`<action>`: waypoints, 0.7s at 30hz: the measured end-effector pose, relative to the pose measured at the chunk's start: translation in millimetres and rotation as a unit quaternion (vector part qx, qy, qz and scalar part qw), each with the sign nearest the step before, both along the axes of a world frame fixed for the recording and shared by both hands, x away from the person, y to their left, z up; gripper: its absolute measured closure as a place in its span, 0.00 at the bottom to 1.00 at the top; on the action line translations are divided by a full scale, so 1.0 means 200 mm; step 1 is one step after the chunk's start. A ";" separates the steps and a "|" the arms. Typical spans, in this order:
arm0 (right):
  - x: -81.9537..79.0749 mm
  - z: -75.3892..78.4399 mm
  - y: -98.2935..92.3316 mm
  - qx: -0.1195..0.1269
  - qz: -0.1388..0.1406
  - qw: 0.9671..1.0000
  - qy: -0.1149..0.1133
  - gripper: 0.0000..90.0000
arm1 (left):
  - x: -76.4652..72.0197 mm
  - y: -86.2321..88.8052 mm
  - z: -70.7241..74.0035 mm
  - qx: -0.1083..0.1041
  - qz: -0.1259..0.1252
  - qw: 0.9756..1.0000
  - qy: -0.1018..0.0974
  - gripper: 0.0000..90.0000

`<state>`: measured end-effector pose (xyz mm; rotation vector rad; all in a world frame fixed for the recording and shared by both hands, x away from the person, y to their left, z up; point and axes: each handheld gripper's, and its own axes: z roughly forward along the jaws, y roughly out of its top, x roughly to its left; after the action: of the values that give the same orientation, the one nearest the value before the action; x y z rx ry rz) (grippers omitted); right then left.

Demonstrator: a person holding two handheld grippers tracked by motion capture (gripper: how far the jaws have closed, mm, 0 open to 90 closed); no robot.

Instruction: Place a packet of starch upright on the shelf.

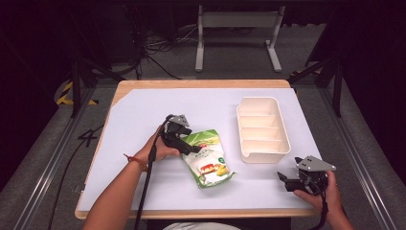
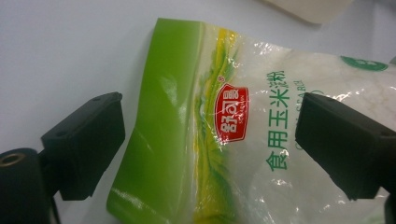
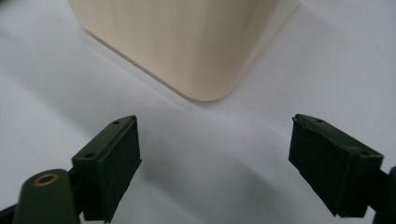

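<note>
The left gripper (image 2: 210, 140), jaws wide, straddled a green-and-clear plastic bag (image 2: 243, 140) reading "食用玉米淀粉". The right gripper (image 3: 215, 163) gaped wide, facing a cream plastic divided tray (image 3: 187, 42).

My left gripper (image 1: 189, 146) covers the pouch's (image 1: 207, 160) upper left corner in the high view, so I can't tell whether a jaw touches it. In the left gripper view the pouch (image 2: 243, 140) runs off the bottom and right edges, my right jaw blocks part of its green lettering, and the small print is unreadable. In the right gripper view the cream bin (image 3: 187, 42) is cut off at the top edge, its compartments hidden, the near wall soft and blurred.
</note>
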<state>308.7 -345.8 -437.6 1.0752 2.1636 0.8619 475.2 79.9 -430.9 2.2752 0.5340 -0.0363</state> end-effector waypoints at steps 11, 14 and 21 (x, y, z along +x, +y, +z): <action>0.01 0.00 -0.01 0.002 -0.003 1.000 0.001 0.18 | 0.03 -0.03 -0.04 0.035 0.027 0.999 0.001 0.20; 0.01 -0.01 -0.01 -0.001 -0.003 1.000 0.008 0.18 | 0.05 -0.03 -0.06 0.029 0.027 0.999 0.022 0.17; 0.02 -0.01 -0.01 0.005 0.003 1.000 0.016 0.18 | 0.03 -0.12 -0.03 0.043 -0.034 0.998 0.039 0.29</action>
<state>311.8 -347.7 -440.5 1.0952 2.1915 0.8646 481.1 56.5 -436.0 2.3840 0.5072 -0.1382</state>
